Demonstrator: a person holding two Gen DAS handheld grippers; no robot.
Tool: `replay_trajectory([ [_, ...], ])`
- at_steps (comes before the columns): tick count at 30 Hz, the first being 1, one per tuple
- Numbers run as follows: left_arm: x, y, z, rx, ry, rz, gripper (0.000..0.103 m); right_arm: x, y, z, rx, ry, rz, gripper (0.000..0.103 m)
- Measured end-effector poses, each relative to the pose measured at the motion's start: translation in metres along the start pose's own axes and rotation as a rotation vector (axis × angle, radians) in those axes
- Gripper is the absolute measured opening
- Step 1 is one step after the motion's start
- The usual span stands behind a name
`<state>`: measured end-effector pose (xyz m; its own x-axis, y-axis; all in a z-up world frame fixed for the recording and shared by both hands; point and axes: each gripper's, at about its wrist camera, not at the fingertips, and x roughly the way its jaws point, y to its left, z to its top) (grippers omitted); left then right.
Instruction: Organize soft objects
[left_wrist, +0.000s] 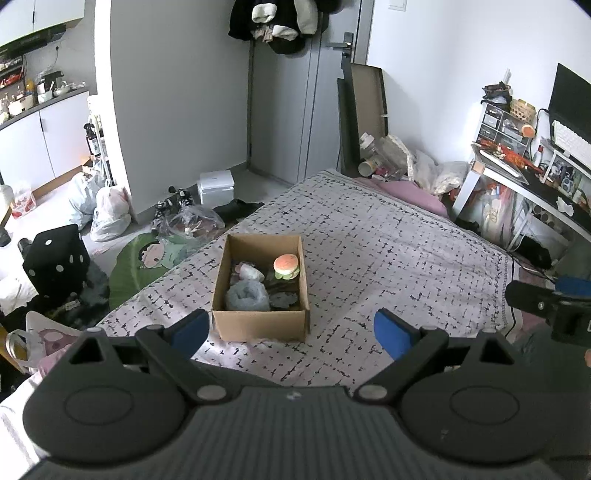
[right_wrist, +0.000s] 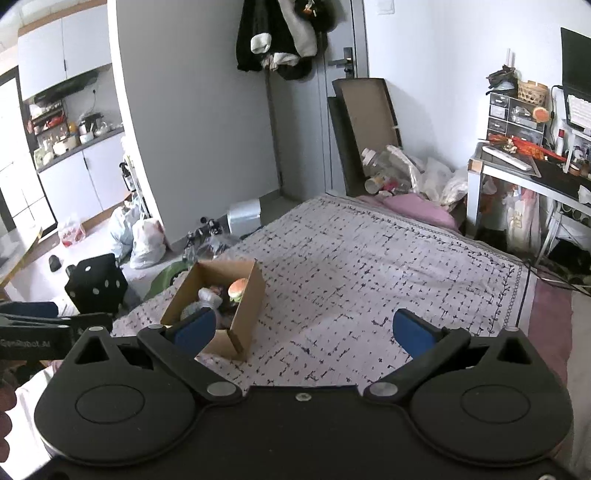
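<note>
An open cardboard box (left_wrist: 258, 321) stands on the patterned bedspread (left_wrist: 388, 258). Inside it lie a burger plush (left_wrist: 286, 266), a grey-blue fluffy bundle (left_wrist: 247, 295), a pale soft item (left_wrist: 251, 274) and dark soft pieces. My left gripper (left_wrist: 291, 330) is open and empty, held above the bed just in front of the box. The box (right_wrist: 240, 314) and burger plush (right_wrist: 237, 289) also show in the right wrist view, to the left. My right gripper (right_wrist: 304, 332) is open and empty, above the bed to the right of the box.
A pink pillow (left_wrist: 413, 192) and plastic bags lie at the bed's far end. A cluttered white desk (left_wrist: 517, 177) stands at the right. On the floor to the left are a black dice cushion (left_wrist: 55, 262), a green mat (left_wrist: 147, 258) and white bags (left_wrist: 107, 210).
</note>
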<state>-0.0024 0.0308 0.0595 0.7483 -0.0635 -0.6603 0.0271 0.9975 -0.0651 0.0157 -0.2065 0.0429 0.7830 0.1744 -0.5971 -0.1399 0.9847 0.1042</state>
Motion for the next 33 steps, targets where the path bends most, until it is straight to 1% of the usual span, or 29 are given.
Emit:
replay_trajectory([
  [13,-0.0039,0.0057,-0.0037,-0.029,-0.020,0.000,0.095,0.0014,0.0079,-0.0047,-0.004,0.029,0.014,0.103],
  [20,-0.0054,0.0071,-0.0040,-0.025,-0.021,0.002,0.095,0.0021,0.0083,-0.0056,-0.003,0.033,-0.013,0.103],
  [33,-0.0086,0.0086,-0.0023,-0.019,-0.023,-0.003,0.095,0.0031,0.0102,-0.0058,0.004,0.043,-0.010,0.103],
])
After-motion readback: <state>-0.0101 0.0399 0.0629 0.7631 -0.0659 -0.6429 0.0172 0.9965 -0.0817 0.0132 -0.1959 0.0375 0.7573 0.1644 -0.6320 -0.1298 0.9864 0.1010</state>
